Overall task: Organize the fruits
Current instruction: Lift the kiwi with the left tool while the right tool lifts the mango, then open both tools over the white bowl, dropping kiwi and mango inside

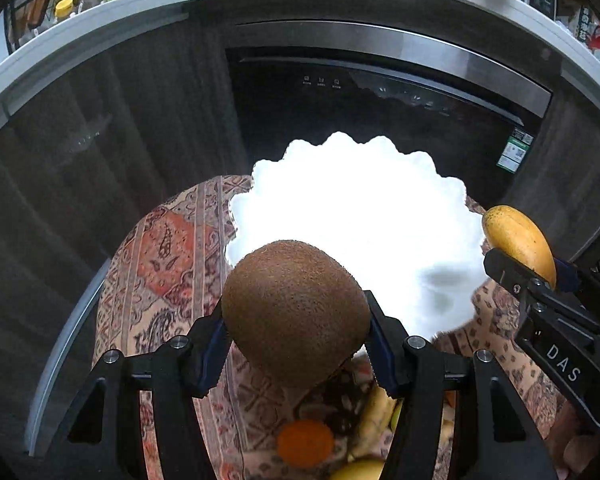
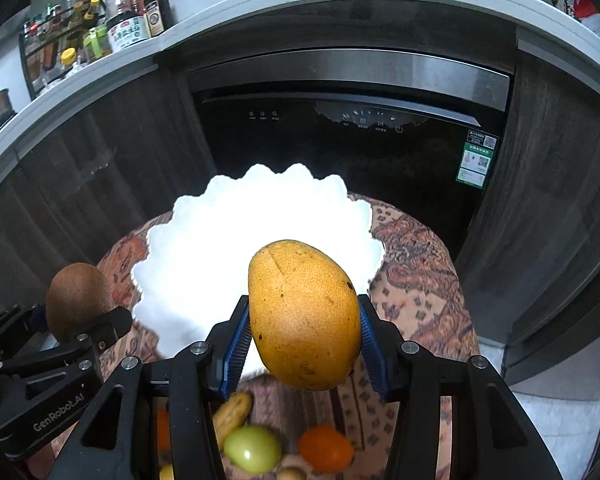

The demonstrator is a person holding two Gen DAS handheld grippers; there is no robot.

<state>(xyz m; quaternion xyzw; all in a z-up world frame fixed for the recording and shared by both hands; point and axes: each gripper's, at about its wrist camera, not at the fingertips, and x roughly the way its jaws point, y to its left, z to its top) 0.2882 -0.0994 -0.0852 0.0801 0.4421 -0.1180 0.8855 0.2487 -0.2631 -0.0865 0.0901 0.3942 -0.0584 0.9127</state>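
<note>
Left claw [image 1: 296, 344] pinching kiwi [image 1: 296, 312]. Right claw [image 2: 304, 344] pinching mango [image 2: 304, 316]. White plate [image 2: 204, 240] just ahead of both.

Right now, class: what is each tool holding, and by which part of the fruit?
The left tool grips a kiwi across its lower sides. The right tool grips a mango across its lower sides, its narrower end pointing out.
</note>
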